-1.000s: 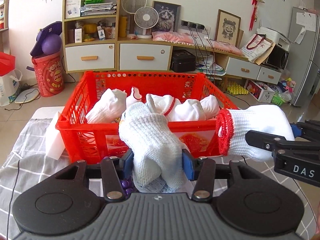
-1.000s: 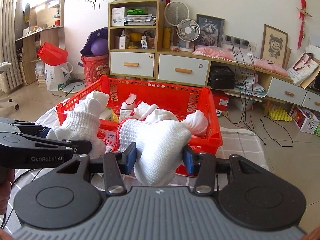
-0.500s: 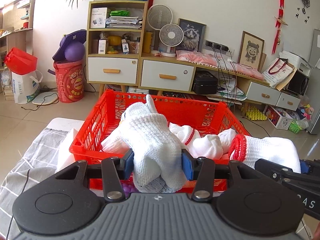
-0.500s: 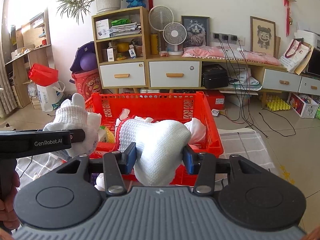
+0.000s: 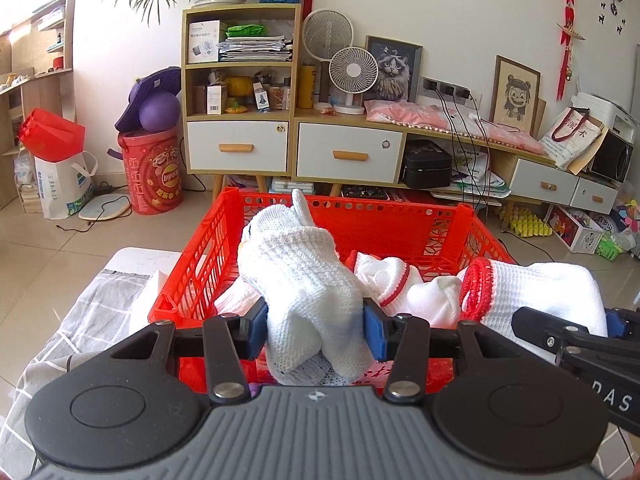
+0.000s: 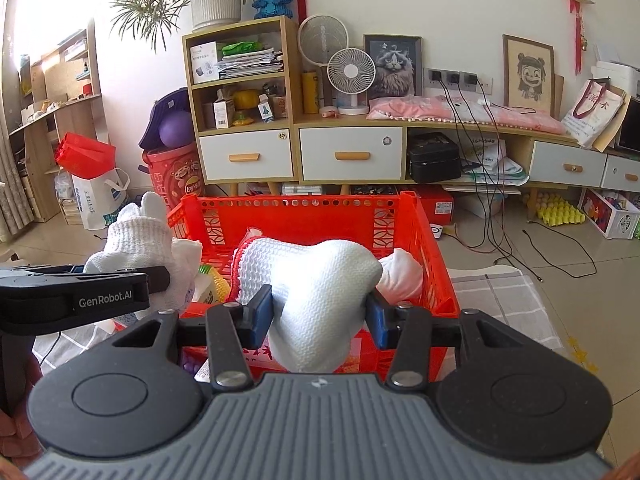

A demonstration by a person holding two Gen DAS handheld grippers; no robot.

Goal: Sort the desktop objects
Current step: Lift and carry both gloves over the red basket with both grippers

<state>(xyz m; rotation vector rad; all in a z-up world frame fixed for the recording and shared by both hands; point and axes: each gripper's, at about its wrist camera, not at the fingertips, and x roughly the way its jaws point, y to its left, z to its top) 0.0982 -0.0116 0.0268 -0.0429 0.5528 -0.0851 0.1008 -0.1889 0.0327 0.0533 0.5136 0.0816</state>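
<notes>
A red plastic crate (image 5: 400,224) (image 6: 424,240) stands on the table, with several white knit gloves with red cuffs (image 5: 396,280) lying in it. My left gripper (image 5: 316,330) is shut on a white knit glove (image 5: 304,284), held above the crate's near wall. My right gripper (image 6: 320,322) is shut on another white glove with a red cuff (image 6: 324,276), also above the near wall. Each gripper shows in the other's view: the right gripper (image 5: 576,344) at the right edge, the left gripper (image 6: 80,296) at the left edge.
A grey checked cloth (image 5: 80,304) (image 6: 504,296) covers the table. A white block (image 5: 148,300) lies left of the crate. A yellow item (image 6: 214,284) sits in the crate. Beyond stand a wooden cabinet with drawers (image 5: 348,152), a red drum (image 5: 152,172) and floor clutter.
Both grippers have risen with their gloves and moved forward over the crate's near wall; the views now look down into the crate from higher up.
</notes>
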